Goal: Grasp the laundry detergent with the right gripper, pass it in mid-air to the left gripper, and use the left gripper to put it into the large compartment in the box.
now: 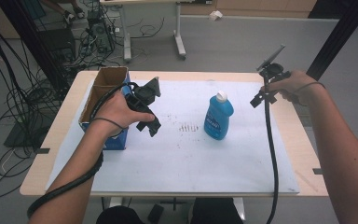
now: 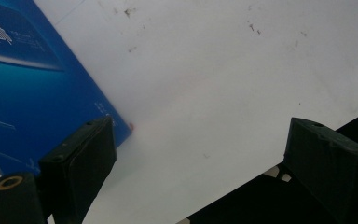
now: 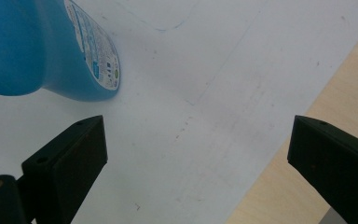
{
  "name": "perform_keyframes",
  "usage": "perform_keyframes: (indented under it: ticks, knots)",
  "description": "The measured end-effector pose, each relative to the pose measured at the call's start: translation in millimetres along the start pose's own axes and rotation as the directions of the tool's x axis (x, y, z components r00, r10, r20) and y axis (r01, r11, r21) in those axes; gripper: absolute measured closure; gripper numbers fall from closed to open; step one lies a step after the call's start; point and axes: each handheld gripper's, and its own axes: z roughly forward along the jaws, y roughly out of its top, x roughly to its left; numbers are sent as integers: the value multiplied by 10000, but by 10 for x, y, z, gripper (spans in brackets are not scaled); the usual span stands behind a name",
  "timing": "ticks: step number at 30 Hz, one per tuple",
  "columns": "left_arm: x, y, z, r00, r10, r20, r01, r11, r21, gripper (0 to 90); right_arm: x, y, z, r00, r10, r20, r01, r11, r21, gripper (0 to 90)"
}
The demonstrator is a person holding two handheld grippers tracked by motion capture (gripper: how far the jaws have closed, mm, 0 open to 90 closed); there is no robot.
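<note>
1. two forearms are seen entering from the near edge of the table (image 1: 303, 154) in the high view, each hand carrying a tool with a trailing cable.
2. the left gripper (image 1: 150, 122) is held above the white sheet (image 1: 186, 163), just beside the blue cardboard box (image 1: 116, 140); its jaws are observed wide apart with nothing between them.
3. in the left gripper view, the box (image 2: 32, 88) is noted next to the left jaw, standing on the white sheet (image 2: 205, 84).
4. the blue bottle (image 1: 218, 116), white-capped, is found upright near the middle of the sheet, between the two tools.
5. the right gripper (image 1: 261, 99) is held to the right of the bottle, apart from it; its jaws are spread, holding nothing.
6. in the right gripper view, the bottle (image 3: 42, 46) is recorded beyond the left jaw, untouched.
7. the box is seen open-topped at the far left of the table.
</note>
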Motion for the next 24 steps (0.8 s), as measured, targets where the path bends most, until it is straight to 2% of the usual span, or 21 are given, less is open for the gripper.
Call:
perform_keyframes:
  ticks: [24]
  knots:
    - [-24,30,27,10000,60,43,-60,10000,23,95,-21,-34,-32,9999,91,50,-90,9999,-109,47]
